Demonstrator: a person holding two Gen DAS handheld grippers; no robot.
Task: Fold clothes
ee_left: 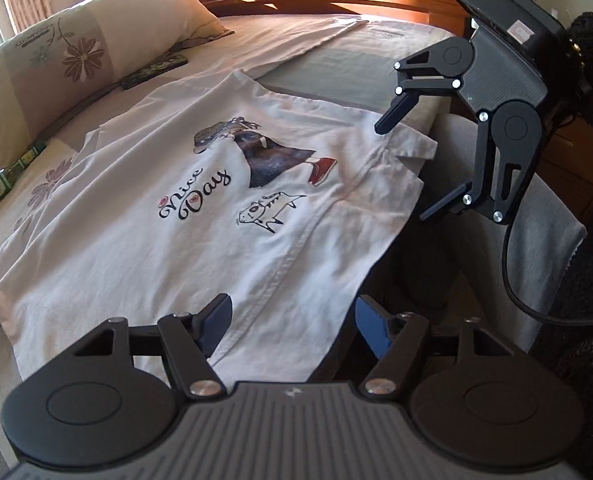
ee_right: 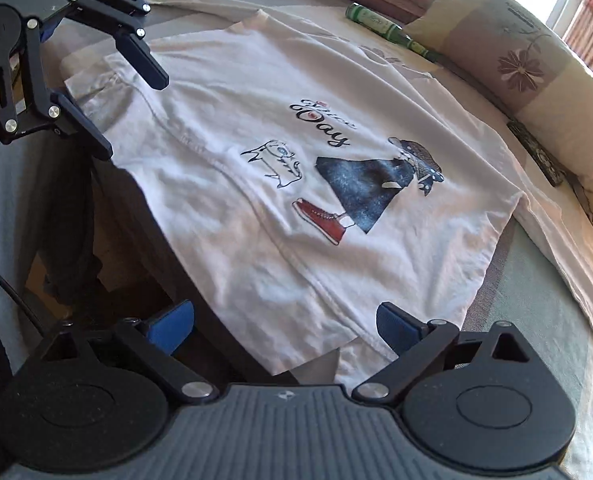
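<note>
A: Where is the shirt (ee_left: 168, 208)?
B: Spread print-up on the bed (ee_left: 336, 60), one edge hanging over the side.
A: And the tools?
B: Left tool (ee_left: 292, 320) and right tool (ee_right: 284, 324) both gape, holding nothing.
A: Handling?
B: Light, limp cotton, I'd judge; pinch its overhanging edge.

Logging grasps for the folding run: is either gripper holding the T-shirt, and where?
Nothing held: left gripper and right gripper are open over the T-shirt near edge.

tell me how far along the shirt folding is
Done: the white t-shirt lies print-up on the bed, one strip already folded over along the near edge. In hand: nothing; left gripper and right gripper hover with jaws open. Left: the remaining folds.
</note>
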